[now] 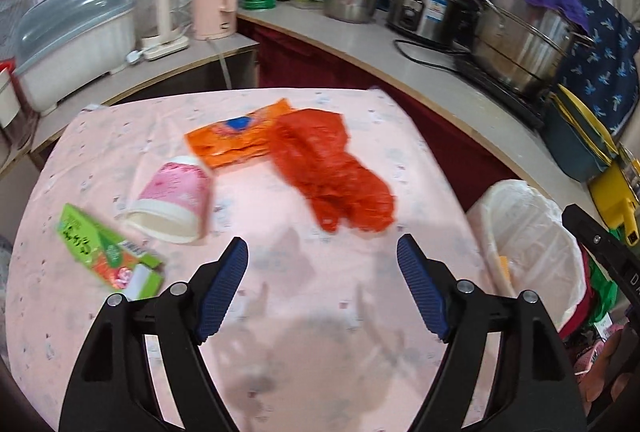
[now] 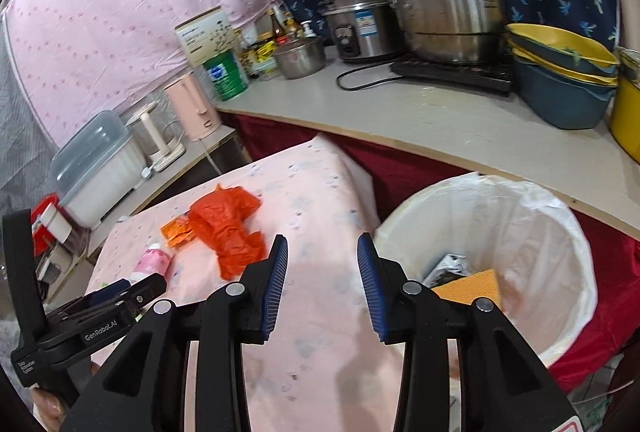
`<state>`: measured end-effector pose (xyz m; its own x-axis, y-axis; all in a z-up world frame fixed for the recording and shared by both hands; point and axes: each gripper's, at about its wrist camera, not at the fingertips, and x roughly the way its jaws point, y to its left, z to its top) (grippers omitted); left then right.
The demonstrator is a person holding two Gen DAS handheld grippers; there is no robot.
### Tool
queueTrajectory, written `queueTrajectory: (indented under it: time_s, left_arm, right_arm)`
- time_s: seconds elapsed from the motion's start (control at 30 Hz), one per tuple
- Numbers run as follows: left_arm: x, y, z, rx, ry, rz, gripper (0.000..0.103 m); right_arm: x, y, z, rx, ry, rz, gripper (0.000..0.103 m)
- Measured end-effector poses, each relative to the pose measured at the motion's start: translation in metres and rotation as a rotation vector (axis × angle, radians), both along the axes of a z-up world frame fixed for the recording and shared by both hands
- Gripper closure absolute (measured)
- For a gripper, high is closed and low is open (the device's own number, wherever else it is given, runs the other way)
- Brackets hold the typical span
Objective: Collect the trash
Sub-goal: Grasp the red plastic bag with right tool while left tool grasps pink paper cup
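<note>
On the pink-clothed table (image 1: 120,136) lie a crumpled red plastic bag (image 1: 336,172), an orange wrapper (image 1: 236,136), a tipped pink-and-white cup (image 1: 172,198) and a green carton (image 1: 112,256). My left gripper (image 1: 322,252) hovers open over bare cloth just short of the red bag, nothing between its blue pads. My right gripper (image 2: 322,246) stands partly open and empty near the table's right edge, beside the white-lined bin (image 2: 560,232). The bin holds an orange piece (image 2: 472,286) and a crumpled wrapper (image 2: 450,264). The red bag (image 2: 232,228) and cup (image 2: 154,260) also show in the right wrist view.
A counter (image 2: 440,120) behind carries steel pots (image 2: 448,4), a rice cooker (image 2: 360,24), stacked basins (image 2: 560,72), a green tin (image 2: 226,72) and a pink kettle (image 2: 192,104). A lidded plastic box (image 1: 76,40) sits on a lower shelf at left. The bin (image 1: 528,232) stands right of the table.
</note>
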<state>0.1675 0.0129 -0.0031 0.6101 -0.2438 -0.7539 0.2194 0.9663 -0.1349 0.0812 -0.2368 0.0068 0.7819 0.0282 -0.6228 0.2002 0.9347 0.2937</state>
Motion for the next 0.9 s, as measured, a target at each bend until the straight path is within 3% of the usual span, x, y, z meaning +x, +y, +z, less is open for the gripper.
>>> queueTrajectory:
  time_s: [0.4,0.9]
  left_arm:
    - [0.037,0.075,-0.026,0.009,0.061,0.159,0.030]
    - [0.093,0.096,-0.073,-0.087,0.203,0.284,0.033]
  right_arm:
    - [0.064,0.064,-0.035,0.046,0.080,0.135,0.062]
    - [0.140,0.093,-0.091,0.018,0.185,0.202,0.052]
